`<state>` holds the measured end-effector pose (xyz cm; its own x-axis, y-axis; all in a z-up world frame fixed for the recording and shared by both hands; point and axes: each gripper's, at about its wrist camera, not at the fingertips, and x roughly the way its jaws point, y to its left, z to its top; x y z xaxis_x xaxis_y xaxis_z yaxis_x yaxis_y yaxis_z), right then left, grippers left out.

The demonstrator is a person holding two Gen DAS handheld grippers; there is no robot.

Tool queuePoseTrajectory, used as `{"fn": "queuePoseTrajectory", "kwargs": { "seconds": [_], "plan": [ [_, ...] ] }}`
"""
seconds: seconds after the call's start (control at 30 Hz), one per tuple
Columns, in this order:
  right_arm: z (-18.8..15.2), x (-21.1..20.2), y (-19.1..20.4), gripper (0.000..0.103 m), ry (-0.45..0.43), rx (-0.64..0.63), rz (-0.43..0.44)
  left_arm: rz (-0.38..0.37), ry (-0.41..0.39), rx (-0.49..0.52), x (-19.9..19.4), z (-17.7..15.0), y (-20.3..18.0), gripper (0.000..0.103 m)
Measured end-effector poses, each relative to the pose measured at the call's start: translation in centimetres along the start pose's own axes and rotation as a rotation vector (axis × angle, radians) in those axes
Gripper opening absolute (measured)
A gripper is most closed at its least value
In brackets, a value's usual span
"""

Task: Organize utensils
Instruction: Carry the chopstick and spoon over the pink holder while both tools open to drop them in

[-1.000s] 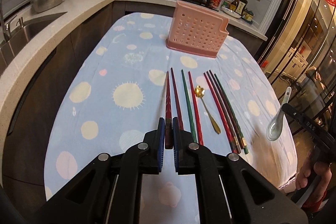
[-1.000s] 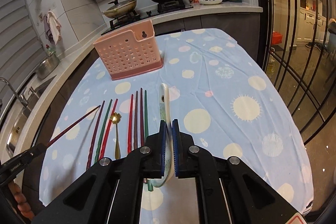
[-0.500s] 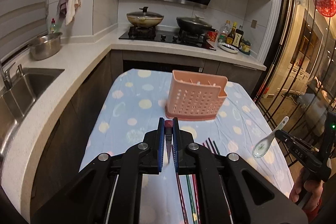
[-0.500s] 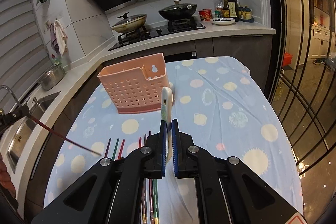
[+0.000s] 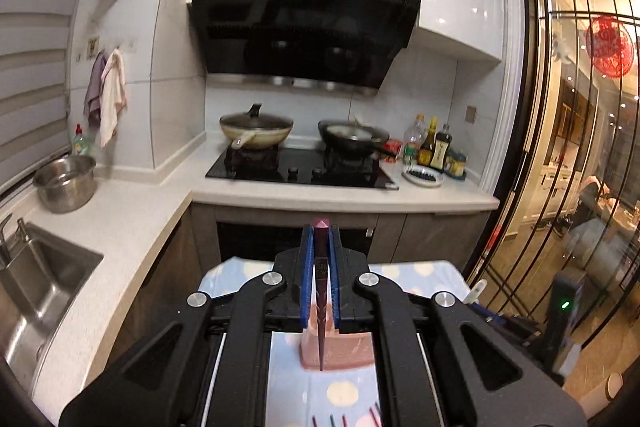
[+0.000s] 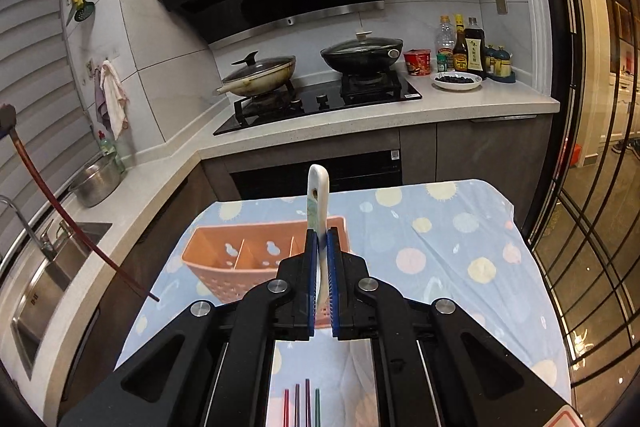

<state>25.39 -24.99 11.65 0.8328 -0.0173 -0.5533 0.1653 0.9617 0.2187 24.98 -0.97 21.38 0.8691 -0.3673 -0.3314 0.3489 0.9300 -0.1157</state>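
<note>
Dark-red chopstick (image 5: pixel 321 291) clamped in left gripper (image 5: pixel 321 255), tip hanging over pink utensil caddy (image 6: pixel 256 259); right gripper (image 6: pixel 319 251) pinches white ceramic spoon (image 6: pixel 318 199) above it. No legible labels.

No legible text. Range hood (image 5: pixel 304 27): small white marks at 11 and 1 o'clock, too blurred to read. Sauce bottles (image 6: pixel 466 45): labels w/ characters, too small. Hob (image 6: pixel 328 99): white sticker at 3 o'clock, unreadable.
</note>
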Motion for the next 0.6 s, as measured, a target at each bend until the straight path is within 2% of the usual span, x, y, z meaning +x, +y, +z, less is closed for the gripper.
{"fn": "queuePoseTrajectory", "kwargs": {
  "seconds": [0.27,0.37,0.53,0.6],
  "plan": [
    [2.0,6.0,-0.1,0.006,0.043,0.021,-0.008,-0.017,-0.018,-0.010,5.4,3.1,-0.6,0.007],
    [1.6,7.9,-0.4,0.006,0.076,0.023,-0.015,-0.020,0.013,-0.024,7.9,2.8,-0.4,0.007],
    [0.2,10.4,-1.1,0.007,0.135,0.024,-0.026,-0.003,0.098,-0.053,11.3,0.5,0.4,0.007],
    [-0.2,10.6,-1.5,0.008,0.133,0.032,-0.031,0.006,0.113,-0.073,11.9,-0.4,0.9,0.010]
  ]
}}
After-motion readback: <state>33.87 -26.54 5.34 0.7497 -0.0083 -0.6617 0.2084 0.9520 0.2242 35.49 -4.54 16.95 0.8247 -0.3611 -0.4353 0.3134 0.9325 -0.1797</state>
